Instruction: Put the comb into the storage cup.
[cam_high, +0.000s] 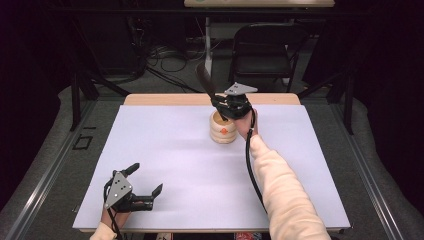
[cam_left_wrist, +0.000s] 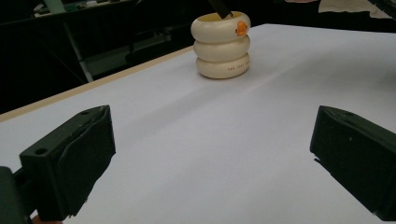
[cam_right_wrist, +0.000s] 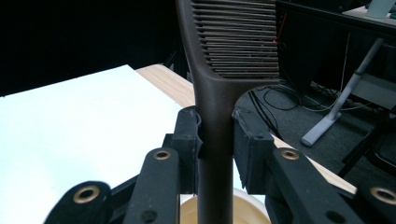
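A cream holder (cam_high: 223, 129) made of three stacked rings, with an orange mark, stands on the white mat (cam_high: 170, 150) toward the far middle. My right gripper (cam_high: 222, 107) hovers just over its mouth, shut on the handle of a dark brown comb (cam_high: 204, 80). The comb's teeth point up and away, and its handle end dips into the holder. In the right gripper view both jaws press the comb (cam_right_wrist: 219, 74) above the holder's rim (cam_right_wrist: 254, 207). My left gripper (cam_high: 147, 178) rests open at the near left, holding nothing, and faces the holder (cam_left_wrist: 222, 44).
A black folding chair (cam_high: 265, 47) and floor cables lie beyond the table's far wooden edge (cam_high: 165, 99). Dark stands flank the table on both sides. The white mat spreads bare around the holder.
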